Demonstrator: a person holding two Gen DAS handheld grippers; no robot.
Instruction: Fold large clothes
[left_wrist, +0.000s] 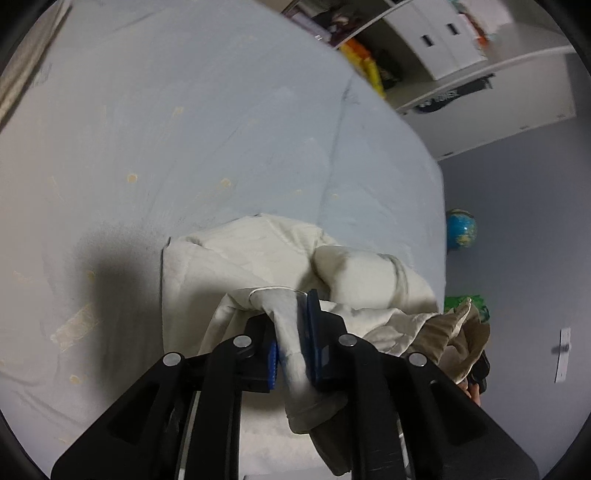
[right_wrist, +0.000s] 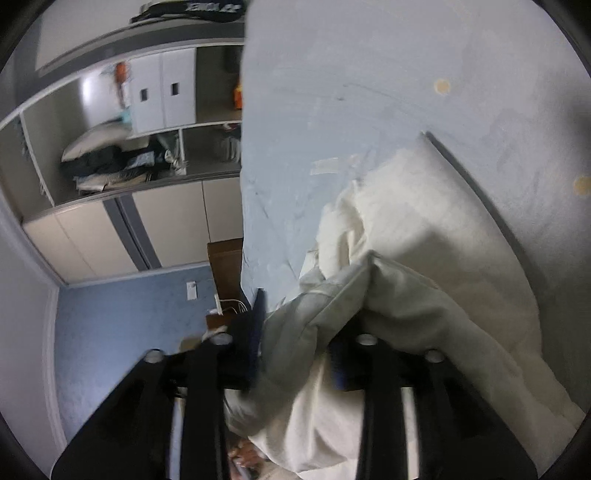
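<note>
In the left wrist view, the left gripper (left_wrist: 291, 332) is pinching a grey-white strip of the cream garment (left_wrist: 258, 254) between its blue pads (left_wrist: 313, 339), low in the centre of the frame, with the jaws nearly together and the cloth trailing down past them toward the bottom edge. In the right wrist view, the right gripper (right_wrist: 295, 339) is standing with its jaws parted around a thick bunch of the same cream garment (right_wrist: 424, 229); one dark finger (right_wrist: 256, 332) is showing at the cloth's left side while the other is mostly buried under fabric, so whether the pads are pressing on the cloth cannot be told. Beyond the jaws, the garment is lying in a partly doubled heap on the pale blue bedsheet (left_wrist: 184, 110), occupying the lower centre and right of the left view and the right half of the right view, near the bed's edge. Further out, open shelving (right_wrist: 122, 140) is filling the upper left of the right view, and a small globe (left_wrist: 461, 229) is sitting at the right of the left view. By my reading, a fold is being laid down onto the bed and the release is in hand; the next move is calling for both grippers to let the cloth drop flat, then to back out without dragging the layers askew.
</note>
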